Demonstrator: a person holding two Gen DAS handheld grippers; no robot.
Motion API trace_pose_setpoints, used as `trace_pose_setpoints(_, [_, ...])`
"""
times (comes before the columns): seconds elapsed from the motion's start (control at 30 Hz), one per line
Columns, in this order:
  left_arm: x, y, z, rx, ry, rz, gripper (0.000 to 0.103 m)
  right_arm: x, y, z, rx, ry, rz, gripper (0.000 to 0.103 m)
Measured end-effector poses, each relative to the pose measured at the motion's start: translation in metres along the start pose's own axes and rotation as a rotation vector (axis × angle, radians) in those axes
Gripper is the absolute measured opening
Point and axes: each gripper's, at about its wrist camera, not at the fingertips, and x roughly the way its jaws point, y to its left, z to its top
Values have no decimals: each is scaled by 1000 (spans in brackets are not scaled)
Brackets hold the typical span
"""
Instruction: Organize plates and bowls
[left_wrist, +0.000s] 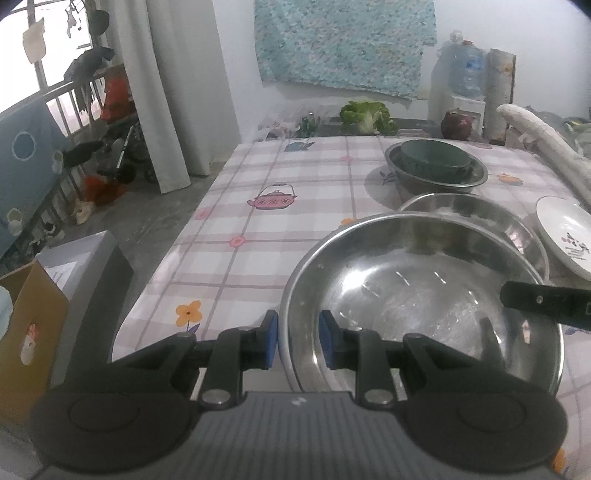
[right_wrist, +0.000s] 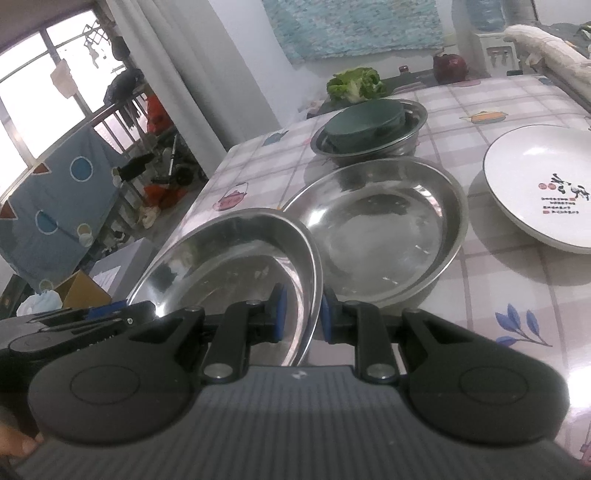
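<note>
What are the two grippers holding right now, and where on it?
Both straddle the rim of the near steel bowl: left gripper at one edge, right gripper at the opposite edge. Whether they clamp it cannot be told.

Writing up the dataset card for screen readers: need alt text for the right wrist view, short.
The right claw straddles the near rim of a tilted steel plate, one blue pad inside and one outside, while the left claw reaches its opposite edge. Behind lie a second steel plate, a green bowl nested in a steel bowl, and a white printed plate on a checked tablecloth.
</note>
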Motion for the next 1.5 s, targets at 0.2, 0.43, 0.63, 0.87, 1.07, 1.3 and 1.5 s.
trace_pose_setpoints(0.2, [2, -7, 3, 11, -3, -14, 25, -3, -4, 0, 15, -8, -17, 19])
trace_pose_setpoints(0.43, [5, -17, 8, 26, -6, -33, 25, -8, -14, 2, 34, -20, -34, 19])
trace_pose_setpoints(0.63, [9, -27, 11, 40, -4, -52, 25, -13, -22, 3, 53, -33, -50, 19])
trace_pose_setpoints(0.87, [15, -41, 16, 60, 6, -70, 25, -17, -34, 6, 82, -41, -67, 19])
trace_pose_setpoints(1.07, [25, -55, 21, 82, 18, -79, 25, -16, -48, 9, 108, -43, -81, 20])
trace_pose_setpoints(1.3, [37, -68, 28, 104, 29, -73, 26, -8, -62, 13, 127, -34, -83, 20])
trace_pose_setpoints(1.5, [43, -77, 38, 112, 33, -75, 26, -3, -73, 19, 152, -26, -80, 20])
